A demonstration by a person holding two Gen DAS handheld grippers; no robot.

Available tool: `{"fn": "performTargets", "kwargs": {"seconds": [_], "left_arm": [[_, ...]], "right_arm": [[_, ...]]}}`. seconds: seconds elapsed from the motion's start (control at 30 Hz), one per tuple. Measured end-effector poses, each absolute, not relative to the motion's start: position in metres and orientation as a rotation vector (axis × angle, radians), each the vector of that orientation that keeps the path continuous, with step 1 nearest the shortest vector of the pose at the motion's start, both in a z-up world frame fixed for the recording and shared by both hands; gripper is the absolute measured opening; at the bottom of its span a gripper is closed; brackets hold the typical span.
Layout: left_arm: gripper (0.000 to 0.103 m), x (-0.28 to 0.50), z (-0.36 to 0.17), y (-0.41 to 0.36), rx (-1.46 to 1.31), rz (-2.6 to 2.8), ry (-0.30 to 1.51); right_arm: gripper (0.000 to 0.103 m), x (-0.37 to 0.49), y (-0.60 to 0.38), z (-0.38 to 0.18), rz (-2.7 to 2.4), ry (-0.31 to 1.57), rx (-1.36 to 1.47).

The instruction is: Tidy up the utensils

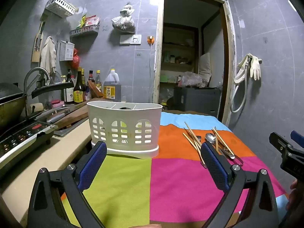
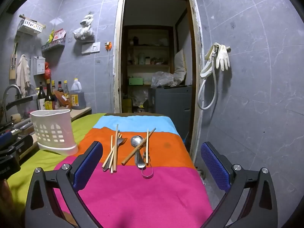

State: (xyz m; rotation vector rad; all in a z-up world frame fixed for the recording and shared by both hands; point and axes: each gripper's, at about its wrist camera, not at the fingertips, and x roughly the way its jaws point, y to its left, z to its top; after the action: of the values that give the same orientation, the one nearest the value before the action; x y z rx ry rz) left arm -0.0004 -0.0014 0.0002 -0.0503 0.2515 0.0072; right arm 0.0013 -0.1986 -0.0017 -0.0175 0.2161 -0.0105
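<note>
A white slotted utensil holder [image 1: 124,127] stands upright on the green patch of the colourful cloth [image 1: 171,186]; it also shows in the right wrist view [image 2: 54,131]. Several wooden chopsticks [image 2: 114,150], a fork [image 2: 120,141] and a metal spoon [image 2: 137,142] lie loose on the orange band. They also show in the left wrist view [image 1: 210,142]. My left gripper [image 1: 153,163] is open and empty, in front of the holder. My right gripper [image 2: 152,163] is open and empty, just short of the utensils.
A counter at left holds an induction cooker [image 1: 20,138], a wok [image 1: 9,102], a cutting board with a knife [image 1: 57,114] and sauce bottles [image 1: 112,89]. An open doorway [image 2: 155,57] lies behind the table. Gloves and a hose [image 2: 218,60] hang on the right wall.
</note>
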Motion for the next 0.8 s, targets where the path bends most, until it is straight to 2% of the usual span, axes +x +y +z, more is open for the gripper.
{"fn": "performTargets", "kwargs": {"seconds": [0.8], "left_arm": [[0.097, -0.001, -0.004, 0.001, -0.068, 0.008, 0.252]], "right_arm": [[0.103, 0.005, -0.190, -0.002, -0.007, 0.218, -0.023]]}}
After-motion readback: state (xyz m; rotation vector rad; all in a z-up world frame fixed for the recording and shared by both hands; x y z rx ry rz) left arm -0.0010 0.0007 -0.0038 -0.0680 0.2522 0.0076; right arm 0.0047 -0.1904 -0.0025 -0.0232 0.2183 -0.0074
